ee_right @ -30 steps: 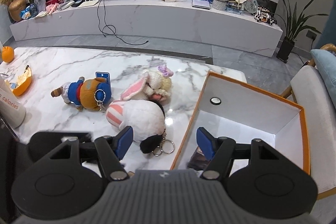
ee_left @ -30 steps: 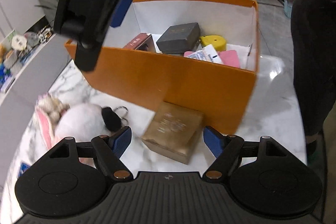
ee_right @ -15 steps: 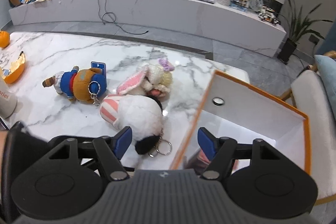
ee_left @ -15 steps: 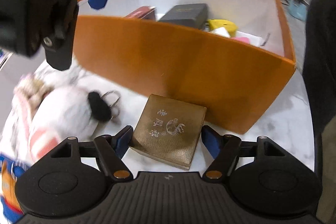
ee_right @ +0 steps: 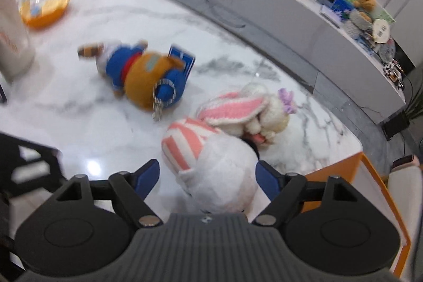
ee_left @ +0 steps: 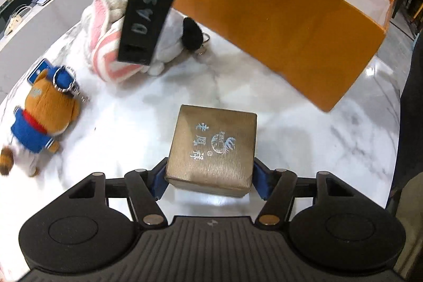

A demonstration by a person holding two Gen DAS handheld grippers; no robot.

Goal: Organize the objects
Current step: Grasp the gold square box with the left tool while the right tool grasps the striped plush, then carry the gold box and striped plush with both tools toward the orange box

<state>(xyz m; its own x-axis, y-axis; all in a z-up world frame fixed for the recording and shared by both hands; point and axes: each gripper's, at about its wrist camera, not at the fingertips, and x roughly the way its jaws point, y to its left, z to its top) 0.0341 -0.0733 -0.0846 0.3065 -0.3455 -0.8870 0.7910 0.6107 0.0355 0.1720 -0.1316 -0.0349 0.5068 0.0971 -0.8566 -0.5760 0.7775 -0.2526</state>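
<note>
L gripper [ee_left: 208,183]: jaws closing round the gold box [ee_left: 212,148], which sits flat on the marble table [ee_left: 127,128] in front of the orange bin [ee_left: 285,25]; blue pads at both box sides, contact too close to call. R gripper [ee_right: 208,177]: jaws opening, wide, either side of the white plush [ee_right: 224,171] w/ pink-striped end; small gaps show, not gripped. Plush lies beside bin corner. Bear toy [ee_right: 148,75] farther out on table, apart. Bunny [ee_right: 253,110] touching plush.
</note>
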